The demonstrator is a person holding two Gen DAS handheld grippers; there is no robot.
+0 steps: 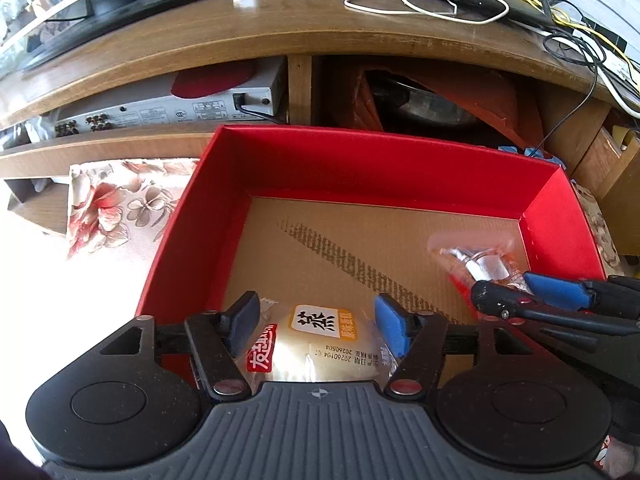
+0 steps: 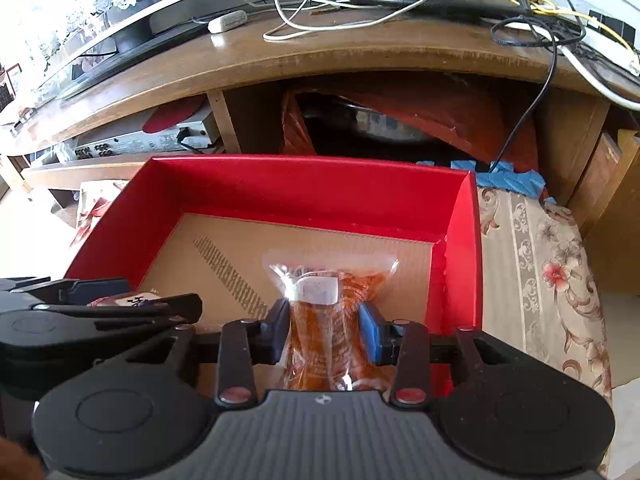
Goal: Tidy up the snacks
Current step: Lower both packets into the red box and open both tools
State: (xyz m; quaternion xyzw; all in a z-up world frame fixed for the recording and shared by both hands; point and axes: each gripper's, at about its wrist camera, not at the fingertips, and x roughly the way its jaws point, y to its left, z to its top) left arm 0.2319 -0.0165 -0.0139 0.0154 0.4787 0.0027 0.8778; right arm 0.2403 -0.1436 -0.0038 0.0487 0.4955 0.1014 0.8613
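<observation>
A home living room: a wooden TV stand point(image 1: 280, 28) spans the top of the frame, cables point(image 1: 420, 4) tangled at upper right, an AV receiver point(image 1: 168, 108) shelved at left, floral cloth point(image 2: 536, 248) at right.

Red-walled box point(image 1: 360, 168) with plain brown cardboard floor, open-topped, filling the middle of both frames. Round pale bun in clear wrapper point(image 1: 320, 344) at bottom centre of the left wrist view, near the box's near-left corner; white label with black characters on top, red brand strip along its left side, printed date line upside down. Clear vacuum pouch of orange snack point(image 2: 332, 320) at lower centre of the right wrist view, lying lengthwise toward the box's right wall, white label near its far sealed end, flat seal pointing to the back wall. Well apart from the bun.
</observation>
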